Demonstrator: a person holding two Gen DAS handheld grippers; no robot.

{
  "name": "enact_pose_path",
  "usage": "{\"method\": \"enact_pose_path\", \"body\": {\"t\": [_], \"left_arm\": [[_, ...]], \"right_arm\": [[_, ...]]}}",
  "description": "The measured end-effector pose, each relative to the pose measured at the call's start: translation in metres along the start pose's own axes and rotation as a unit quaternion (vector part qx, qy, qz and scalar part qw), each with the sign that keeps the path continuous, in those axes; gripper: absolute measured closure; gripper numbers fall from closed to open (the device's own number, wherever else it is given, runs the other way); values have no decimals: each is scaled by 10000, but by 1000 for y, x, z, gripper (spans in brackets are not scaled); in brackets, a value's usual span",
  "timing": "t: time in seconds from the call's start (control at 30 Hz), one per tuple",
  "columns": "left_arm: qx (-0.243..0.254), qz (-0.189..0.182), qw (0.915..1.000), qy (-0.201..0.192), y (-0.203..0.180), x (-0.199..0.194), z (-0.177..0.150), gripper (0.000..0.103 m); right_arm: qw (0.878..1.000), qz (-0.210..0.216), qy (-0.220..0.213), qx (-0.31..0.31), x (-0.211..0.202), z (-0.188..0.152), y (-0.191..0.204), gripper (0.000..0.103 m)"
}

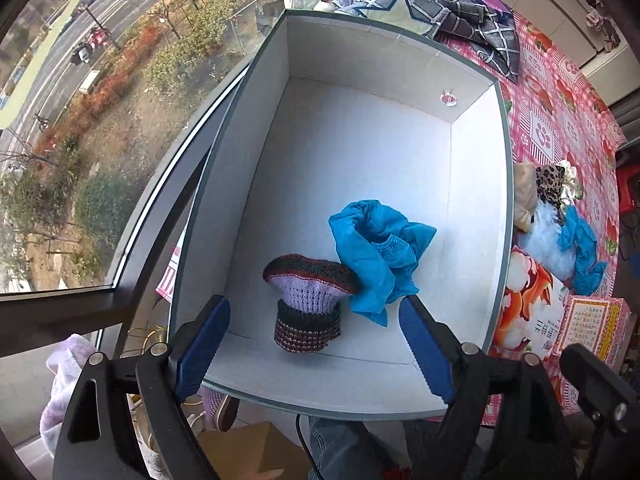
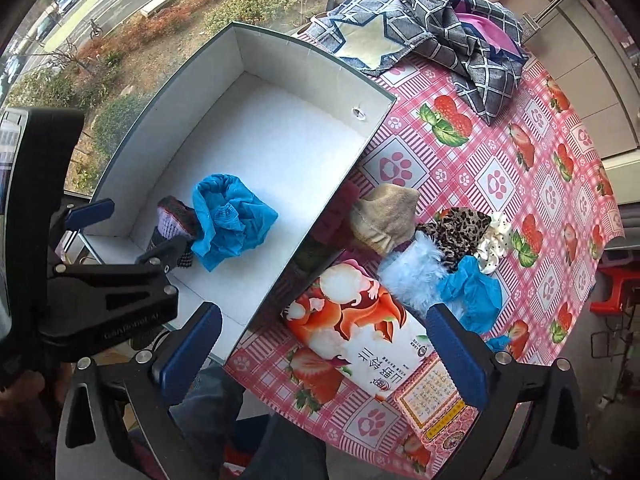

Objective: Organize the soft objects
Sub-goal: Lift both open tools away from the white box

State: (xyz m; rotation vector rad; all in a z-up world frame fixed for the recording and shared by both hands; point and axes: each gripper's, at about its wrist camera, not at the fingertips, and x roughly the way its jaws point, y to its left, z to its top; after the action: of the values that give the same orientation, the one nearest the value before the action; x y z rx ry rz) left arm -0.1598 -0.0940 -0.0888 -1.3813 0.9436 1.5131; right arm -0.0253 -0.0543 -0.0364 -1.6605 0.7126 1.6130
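A white open box (image 1: 502,200) (image 2: 360,148) stands on the table by the window. Inside it lie a knitted lilac and dark sock (image 1: 308,296) (image 2: 172,216) and a crumpled blue cloth (image 1: 376,256) (image 2: 228,216). My left gripper (image 1: 316,316) is open and empty just above the sock, at the box's near end; it also shows in the right wrist view (image 2: 136,232). My right gripper (image 2: 324,328) is open and empty over the table beside the box. A pile of soft things lies ahead of it: a beige sock (image 2: 384,216), a leopard-print piece (image 2: 460,228), a pale blue fluffy piece (image 2: 416,276), a blue cloth (image 2: 472,292).
A printed packet (image 2: 360,332) lies on the pink strawberry tablecloth (image 2: 500,152) next to the box. Grey checked clothes (image 2: 440,20) are heaped at the table's far end. A window is just left of the box. A red stool (image 2: 612,284) stands at the right.
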Motion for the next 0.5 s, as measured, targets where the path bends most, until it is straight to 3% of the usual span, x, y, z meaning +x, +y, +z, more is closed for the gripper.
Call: {"method": "enact_pose_path", "body": {"t": [0.1, 0.2, 0.37, 0.5], "left_arm": [[-327, 222, 9991, -131, 9, -11, 9, 14], [-476, 681, 9959, -353, 12, -23, 26, 14], [-67, 1465, 9878, -515, -9, -24, 57, 14], [416, 1726, 9815, -718, -39, -26, 73, 14]], "right_arm": [[9999, 82, -6, 106, -3, -9, -5, 0], [9998, 78, -45, 150, -8, -20, -9, 0], [9999, 100, -74, -27, -18, -33, -2, 0], [9985, -84, -81, -540, -25, -43, 16, 0]]}}
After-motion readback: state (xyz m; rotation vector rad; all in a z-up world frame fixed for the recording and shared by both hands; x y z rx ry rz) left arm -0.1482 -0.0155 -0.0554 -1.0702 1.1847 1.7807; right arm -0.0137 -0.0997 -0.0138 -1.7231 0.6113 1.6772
